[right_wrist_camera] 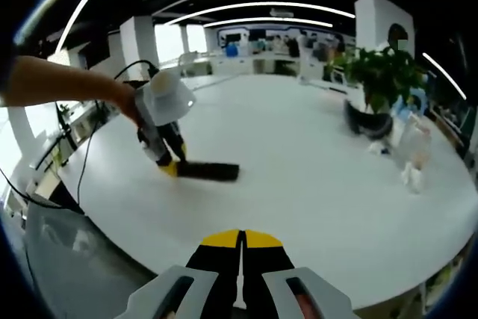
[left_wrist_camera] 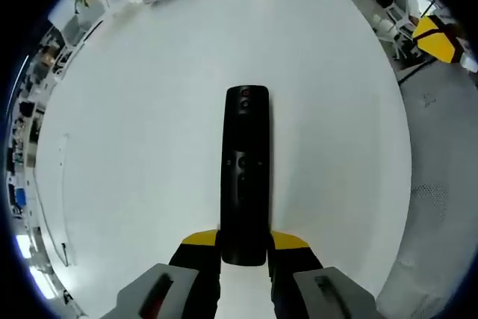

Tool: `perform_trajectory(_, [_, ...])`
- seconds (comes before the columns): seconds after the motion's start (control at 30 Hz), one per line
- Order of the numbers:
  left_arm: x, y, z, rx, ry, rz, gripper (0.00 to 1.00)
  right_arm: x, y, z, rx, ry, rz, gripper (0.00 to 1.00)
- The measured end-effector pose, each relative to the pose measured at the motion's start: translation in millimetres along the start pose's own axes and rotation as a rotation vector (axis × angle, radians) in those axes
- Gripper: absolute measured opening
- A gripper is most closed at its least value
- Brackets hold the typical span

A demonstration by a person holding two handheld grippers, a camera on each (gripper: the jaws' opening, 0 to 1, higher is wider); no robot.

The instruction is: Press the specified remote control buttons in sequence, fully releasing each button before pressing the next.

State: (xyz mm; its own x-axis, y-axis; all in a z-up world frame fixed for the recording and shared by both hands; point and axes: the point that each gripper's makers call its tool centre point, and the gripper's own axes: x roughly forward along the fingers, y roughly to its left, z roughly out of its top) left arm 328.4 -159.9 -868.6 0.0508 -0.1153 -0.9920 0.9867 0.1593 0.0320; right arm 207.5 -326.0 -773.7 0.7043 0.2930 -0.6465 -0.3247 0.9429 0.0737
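The remote point(left_wrist_camera: 245, 175) lies flat on the white table point(left_wrist_camera: 134, 147), and in the left gripper view its long axis runs straight from 6 toward 12 o'clock, near end caught between my left gripper point(left_wrist_camera: 245, 253) jaws, which are closed on it at the yellow tips. Its button face is up: a small red button near the far end, a cluster of keys about halfway along. In the right gripper view I see the same remote point(right_wrist_camera: 210, 170) at about 10 o'clock, well apart from my right gripper point(right_wrist_camera: 240, 248), whose jaws are pressed together with nothing between them. From there the left gripper point(right_wrist_camera: 169, 163) sits at the remote's left end, with a hand and forearm behind it, and the remote's length runs across my line of approach. I judge the right gripper is the pressing tool, so it must travel forward and left, then come down on the keys. A potted plant point(right_wrist_camera: 379, 84) stands at 2 o'clock.
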Motion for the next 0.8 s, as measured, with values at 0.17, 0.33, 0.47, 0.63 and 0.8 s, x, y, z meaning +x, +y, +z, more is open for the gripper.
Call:
perform_trajectory(0.17, [0, -5.5, -0.9, -0.012, 0.006, 0.002, 0.23, -1, 2, -0.9, 0.009, 0.004, 0.014, 0.0])
perform_trajectory(0.33, [-1, -11.0, -2.1, -0.024, -0.009, 0.0, 0.23, 0, 1, -3.6, 0.008, 0.02, 0.012, 0.0])
perform_trajectory(0.47, [-1, -19.4, -2.7, -0.024, -0.019, -0.001, 0.23, 0, 1, -4.4, 0.023, 0.025, 0.012, 0.0])
perform_trajectory(0.63, [-1, -31.4, -2.4, -0.007, -0.006, 0.005, 0.23, 0, 0, -5.2, 0.022, 0.029, 0.007, 0.0])
perform_trajectory(0.8, [-3, -41.7, -4.2, 0.021, -0.001, 0.002, 0.23, 0, 1, -7.4, 0.013, 0.043, 0.004, 0.0])
